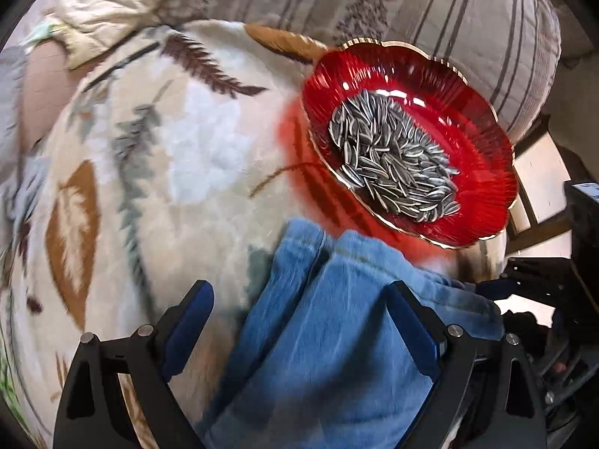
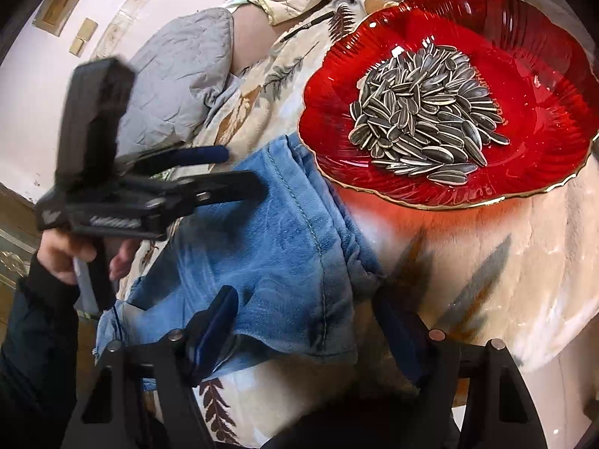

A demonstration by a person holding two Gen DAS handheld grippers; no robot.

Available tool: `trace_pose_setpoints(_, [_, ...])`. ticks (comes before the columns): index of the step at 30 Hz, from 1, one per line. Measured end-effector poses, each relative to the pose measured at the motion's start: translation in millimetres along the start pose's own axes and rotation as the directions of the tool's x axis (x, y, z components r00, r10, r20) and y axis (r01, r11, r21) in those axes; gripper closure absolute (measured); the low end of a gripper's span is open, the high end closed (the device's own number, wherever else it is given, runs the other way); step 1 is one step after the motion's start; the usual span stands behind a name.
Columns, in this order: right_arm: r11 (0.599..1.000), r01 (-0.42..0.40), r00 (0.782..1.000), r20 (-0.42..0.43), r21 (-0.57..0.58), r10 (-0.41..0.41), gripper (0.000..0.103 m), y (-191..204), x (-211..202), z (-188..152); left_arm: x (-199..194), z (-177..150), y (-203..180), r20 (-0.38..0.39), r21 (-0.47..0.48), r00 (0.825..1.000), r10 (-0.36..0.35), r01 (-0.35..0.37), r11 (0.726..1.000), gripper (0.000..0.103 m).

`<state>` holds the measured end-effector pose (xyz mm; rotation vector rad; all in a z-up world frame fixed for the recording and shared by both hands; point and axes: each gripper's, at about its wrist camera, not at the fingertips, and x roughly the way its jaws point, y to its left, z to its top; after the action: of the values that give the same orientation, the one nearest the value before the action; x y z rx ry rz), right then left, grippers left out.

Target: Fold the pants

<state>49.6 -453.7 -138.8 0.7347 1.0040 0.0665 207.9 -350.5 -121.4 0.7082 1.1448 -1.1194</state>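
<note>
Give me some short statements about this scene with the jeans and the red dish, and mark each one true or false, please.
1. The red dish holds striped sunflower seeds. True.
2. The blue jeans lie on a bare wooden table. False: they lie on a leaf-patterned blanket.
3. The left gripper has its jaws apart, above the denim. True.
4. The right gripper is clamped shut on the dish rim. False: its jaws stand apart over the jeans' edge, away from the dish.
5. The dish sits close beside the jeans. True.
6. The dish is green. False: it is red with a gold rim.
</note>
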Motion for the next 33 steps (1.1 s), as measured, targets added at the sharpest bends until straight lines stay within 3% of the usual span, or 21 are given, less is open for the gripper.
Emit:
trace_pose_setpoints(3, [0.999, 0.042, 0.999, -0.001, -0.005, -0.042, 0.038, 1.1, 1.4, -0.5, 18.1, 6.4, 3.7, -0.065, 0.007, 0.998, -0.013, 0.013, 1.0, 0.009])
trace_pose_setpoints(4, [0.998, 0.056, 0.998, -0.001, -0.01, -0.056, 0.045, 1.6, 1.9, -0.4, 21.4, 6.9, 4.8, -0.074, 0.0, 0.997, -0.025, 0.025, 1.0, 0.015])
trace_pose_setpoints(5, [0.997, 0.071, 0.997, 0.0, -0.014, -0.071, 0.05, 2.0, 2.6, -0.4, 23.6, 6.2, 6.3, -0.076, -0.013, 0.995, -0.069, 0.068, 0.998, 0.027])
trace_pose_setpoints(6, [0.997, 0.076, 0.997, -0.001, -0.019, -0.076, 0.058, 2.7, 3.5, -0.2, 24.8, 5.6, 6.7, -0.083, -0.026, 0.987, -0.135, 0.133, 0.991, 0.054])
trace_pose_setpoints(7, [0.997, 0.073, 0.997, -0.002, -0.022, -0.073, 0.064, 3.9, 4.8, 0.9, 21.8, 4.6, 5.3, -0.073, -0.028, 0.984, -0.161, 0.16, 0.987, 0.069])
trace_pose_setpoints(9, [0.997, 0.063, 0.998, 0.002, -0.032, -0.063, 0.07, 6.2, 4.9, 0.6, 9.7, -0.3, -1.6, -0.047, 0.018, 0.991, -0.125, 0.126, 0.992, 0.094])
trace_pose_setpoints(15, [0.99, 0.065, 0.991, 0.122, -0.126, -0.049, 0.074, 31.5, -17.4, -0.8, -39.9, -2.5, -4.2, 0.094, 0.037, 0.983, -0.158, 0.155, 0.987, 0.095])
trace_pose_setpoints(17, [0.977, 0.119, 0.978, 0.19, -0.18, -0.084, 0.074, 44.9, -32.6, 0.9, -43.0, 8.3, -6.2, 0.104, 0.037, 0.982, -0.16, 0.157, 0.987, 0.095])
trace_pose_setpoints(22, [0.967, 0.194, 0.964, 0.213, -0.167, -0.156, 0.074, 39.0, -34.9, 18.6, -22.5, 29.6, -10.0, 0.088, 0.007, 0.985, -0.15, 0.15, 0.989, 0.095])
trace_pose_setpoints(28, [0.961, 0.191, 0.961, 0.24, -0.2, -0.141, 0.074, 49.8, -37.5, 15.8, -53.6, 8.7, -1.5, 0.149, -0.003, 0.973, -0.177, 0.179, 0.984, 0.095])
trace_pose_setpoints(30, [0.942, 0.21, 0.951, 0.28, -0.261, -0.135, 0.074, 66.9, -48.3, 9.3, -73.1, -3.3, -1.4, 0.185, 0.0, 0.968, -0.169, 0.172, 0.985, 0.095])
trace_pose_setpoints(33, [0.882, 0.253, 0.931, 0.347, -0.398, -0.111, 0.074, 108.0, -59.3, -6.4, -110.7, -33.8, 1.9, 0.244, 0.008, 0.96, -0.135, 0.137, 0.991, 0.094])
